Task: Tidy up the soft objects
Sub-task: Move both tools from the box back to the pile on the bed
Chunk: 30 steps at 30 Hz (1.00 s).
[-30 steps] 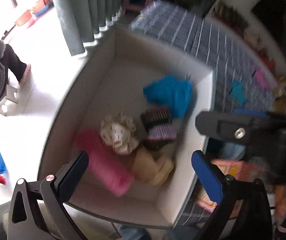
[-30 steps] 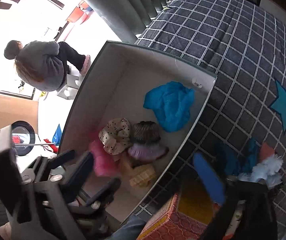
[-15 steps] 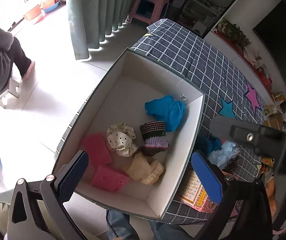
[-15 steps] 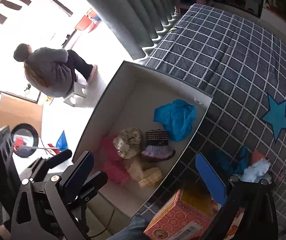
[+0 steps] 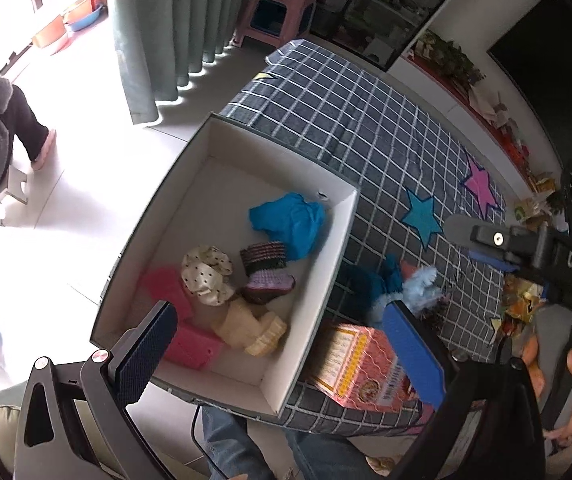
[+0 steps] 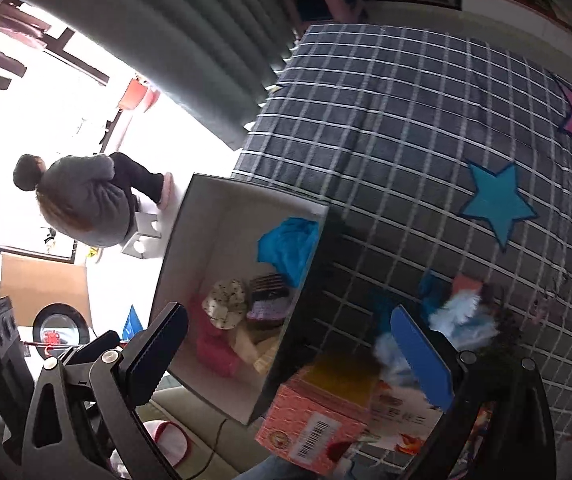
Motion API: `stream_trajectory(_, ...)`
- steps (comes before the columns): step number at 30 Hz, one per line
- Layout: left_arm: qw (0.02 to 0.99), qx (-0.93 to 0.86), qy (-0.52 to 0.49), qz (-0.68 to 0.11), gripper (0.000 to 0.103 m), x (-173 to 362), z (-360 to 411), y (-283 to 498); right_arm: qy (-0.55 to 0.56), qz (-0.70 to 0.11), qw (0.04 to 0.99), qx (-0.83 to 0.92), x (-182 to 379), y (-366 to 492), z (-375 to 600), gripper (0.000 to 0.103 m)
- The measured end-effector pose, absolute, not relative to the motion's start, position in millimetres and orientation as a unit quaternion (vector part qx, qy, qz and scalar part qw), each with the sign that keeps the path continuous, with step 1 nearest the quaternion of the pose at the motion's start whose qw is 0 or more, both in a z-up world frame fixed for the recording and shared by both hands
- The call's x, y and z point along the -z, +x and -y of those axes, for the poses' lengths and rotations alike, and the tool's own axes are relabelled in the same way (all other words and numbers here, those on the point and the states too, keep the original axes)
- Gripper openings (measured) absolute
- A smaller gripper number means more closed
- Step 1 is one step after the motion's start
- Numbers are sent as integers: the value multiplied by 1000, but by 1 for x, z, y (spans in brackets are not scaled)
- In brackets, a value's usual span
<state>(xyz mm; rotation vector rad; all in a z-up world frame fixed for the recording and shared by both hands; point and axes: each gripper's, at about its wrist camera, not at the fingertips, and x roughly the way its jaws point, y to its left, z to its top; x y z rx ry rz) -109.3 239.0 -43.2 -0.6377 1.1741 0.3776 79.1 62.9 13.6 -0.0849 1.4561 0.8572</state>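
Both grippers, left gripper (image 5: 282, 344) and right gripper (image 6: 289, 344), held high with jaws released and empty (a pause between picks, seemingly), soft items gathered in the white box (image 5: 313, 304), fluffy blue pile (image 6: 461, 320) waiting just beside on the checked bed (image 6: 405, 140).

Left gripper (image 5: 282, 344) hangs open, empty, above the white box (image 5: 309, 320) of soft items.

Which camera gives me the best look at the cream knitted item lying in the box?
The left wrist view: the cream knitted item lies fully exposed on the floor of the box, between the open left gripper fingers. In the right wrist view, the box's near wall hides much of it.
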Motion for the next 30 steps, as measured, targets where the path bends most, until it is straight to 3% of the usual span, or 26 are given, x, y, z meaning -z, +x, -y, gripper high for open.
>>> stream_trajectory(30,734,-119,-280,-607,103,77,-147,-22,2,-745,613,-263,117,145,89,103)
